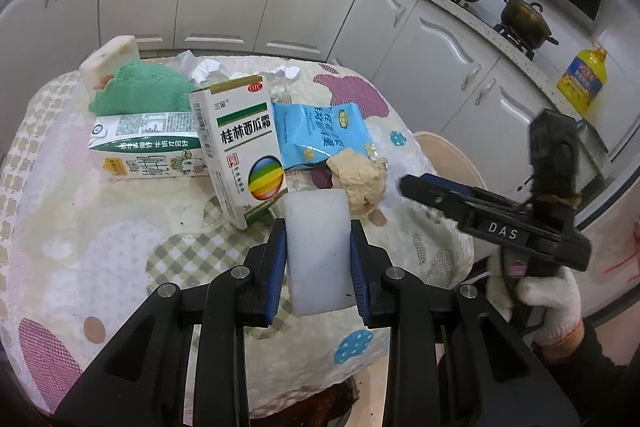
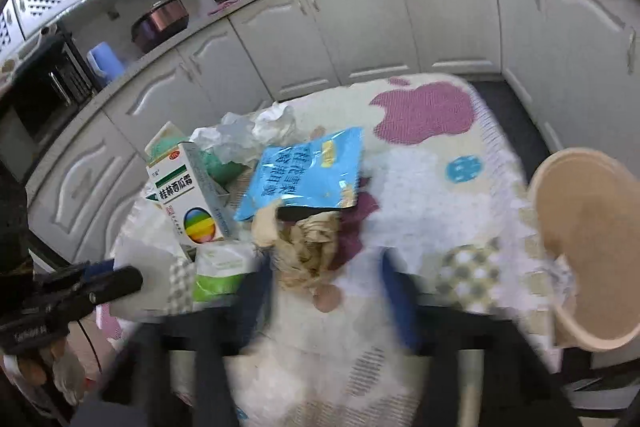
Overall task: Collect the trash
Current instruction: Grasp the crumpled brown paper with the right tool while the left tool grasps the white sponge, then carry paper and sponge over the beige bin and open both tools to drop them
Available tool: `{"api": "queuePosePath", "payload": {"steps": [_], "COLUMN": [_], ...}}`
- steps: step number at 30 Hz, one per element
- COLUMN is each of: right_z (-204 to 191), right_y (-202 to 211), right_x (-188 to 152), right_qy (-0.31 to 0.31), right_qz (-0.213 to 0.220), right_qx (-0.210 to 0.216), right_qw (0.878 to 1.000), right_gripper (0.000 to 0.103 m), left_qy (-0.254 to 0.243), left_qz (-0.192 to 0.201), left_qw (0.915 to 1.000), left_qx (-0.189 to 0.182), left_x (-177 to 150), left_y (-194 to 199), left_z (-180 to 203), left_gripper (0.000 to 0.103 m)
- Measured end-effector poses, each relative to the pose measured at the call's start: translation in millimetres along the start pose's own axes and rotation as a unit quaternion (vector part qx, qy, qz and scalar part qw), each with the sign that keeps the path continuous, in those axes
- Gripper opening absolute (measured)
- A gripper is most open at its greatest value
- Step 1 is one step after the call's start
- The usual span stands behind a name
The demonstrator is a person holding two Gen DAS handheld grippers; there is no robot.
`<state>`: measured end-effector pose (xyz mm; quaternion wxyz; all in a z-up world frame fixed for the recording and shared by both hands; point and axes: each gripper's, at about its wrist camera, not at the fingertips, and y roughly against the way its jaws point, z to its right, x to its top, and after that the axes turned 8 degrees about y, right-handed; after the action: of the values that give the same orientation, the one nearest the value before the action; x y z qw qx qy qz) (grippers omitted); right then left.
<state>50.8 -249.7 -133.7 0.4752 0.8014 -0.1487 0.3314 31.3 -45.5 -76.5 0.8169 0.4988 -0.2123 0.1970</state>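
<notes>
Trash still heaped on the table, one piece in hand

Progress looks early. The left gripper (image 1: 318,251) is clamped on a white foam block (image 1: 318,247), its blue pads pressed against the block's two sides, holding it above the near part of the patterned tablecloth (image 1: 100,247). That is the only piece plainly off the table.

The right gripper (image 2: 324,287) has its jaws spread wide and nothing pinched between them; its own view is blurred, but the fingers stand well apart on either side of a crumpled tan paper wad (image 2: 304,247), which lies on the cloth. In the left wrist view the same gripper reaches in from the right, carried by a hand in a white glove (image 1: 548,303), its tip near the wad. I judge the wad to be the next piece to go, though no grip on it shows.

Most of the pile remains: a white medicine box (image 1: 244,147) leaning on a milk carton (image 1: 148,147) that lies on its side, a blue snack packet (image 1: 316,135) just behind the wad, a green fluffy cloth (image 1: 140,87), some crumpled white paper or plastic (image 1: 208,71) at the back, and a white and green pouch (image 2: 220,267) seen only from the right wrist.

A beige basin (image 2: 588,247) sits just off the table's right edge. It appears empty as far as its inside shows, so it may be the bin, with nothing collected there yet.
</notes>
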Motion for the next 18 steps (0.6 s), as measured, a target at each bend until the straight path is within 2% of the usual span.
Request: {"api": "queuePosePath", "payload": {"steps": [4,6,7,8,11,18], "right_z": [-7,-6,-4,-1,-1,3], "right_y": [-34,-52,-57,-55,-29,39], "right_x": [5,4,3,1,2,4], "right_qy": [0.003,-0.003,-0.009,-0.018,-0.008,-0.003], "right_qz": [-0.021,-0.036,-0.041,-0.031,-0.002,0.051], "right_qx": [0.012,0.022,0.028,0.032,0.026,0.019], "right_qw": [1.0,0.999,0.999,0.999,1.0,0.999], "right_gripper": [0.058,0.034,0.034,0.028,0.024,0.024], "left_qy": [0.007,0.01,0.009,0.009,0.006,0.003], "left_qz": [-0.003,-0.003,-0.003,-0.002,0.0,0.002], "left_qw": [1.0,0.9999,0.9999,0.9999,0.9999,1.0], "left_qx": [0.006,0.008,0.008,0.009,0.011,-0.004], "left_x": [1,3,3,3,3,6], "left_y": [-3,-4,-3,-3,-2,-6], "left_z": [-4,-7,-7,-8,-8,7], "left_gripper": [0.027,0.027,0.027,0.027,0.027,0.027]}}
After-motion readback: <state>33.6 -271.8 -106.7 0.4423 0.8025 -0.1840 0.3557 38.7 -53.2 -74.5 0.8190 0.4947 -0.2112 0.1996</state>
